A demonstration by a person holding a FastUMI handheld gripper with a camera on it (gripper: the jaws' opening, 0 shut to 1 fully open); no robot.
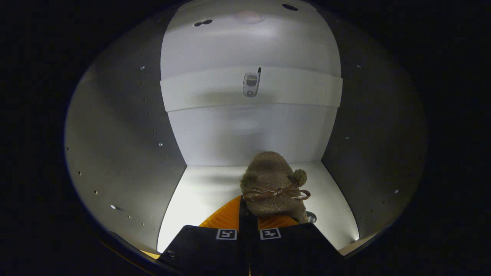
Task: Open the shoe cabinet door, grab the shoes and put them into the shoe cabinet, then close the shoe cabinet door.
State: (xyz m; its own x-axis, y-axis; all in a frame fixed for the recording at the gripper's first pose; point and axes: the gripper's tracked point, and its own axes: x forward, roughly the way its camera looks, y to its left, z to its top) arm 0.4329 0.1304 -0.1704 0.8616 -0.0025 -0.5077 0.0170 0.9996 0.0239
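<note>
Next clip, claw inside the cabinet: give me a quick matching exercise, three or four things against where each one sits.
Things:
1. fuzzy slipper
2. small device
3. claw
4. cabinet floor

Places:
A. on the back panel's band, beyond the slipper
B. under the slipper
C. closed on the slipper's rear
D. just ahead of the fingers, bow on top

Pairs: 1-D, 2-A, 3-C, 4-B

The shoe [273, 184] fills the space just ahead of the tool [248, 234]; cabinet floor [203, 191] beside it lies open
</note>
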